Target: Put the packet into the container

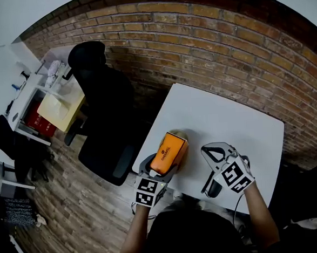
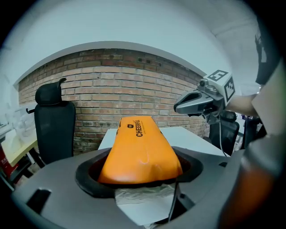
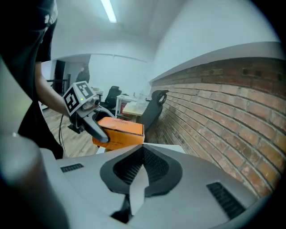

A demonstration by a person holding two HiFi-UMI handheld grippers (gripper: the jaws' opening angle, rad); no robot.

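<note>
black print "CHEERF…", rest unclear, on orange packet

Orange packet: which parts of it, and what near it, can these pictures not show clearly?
1. Head view: the packet covers what lies behind it; only a tan edge shows.
2. Left gripper view: the left gripper hides the packet's underside; the small print is unreadable.
3. Right gripper view: the left gripper's jaw covers part of the packet's side.
</note>
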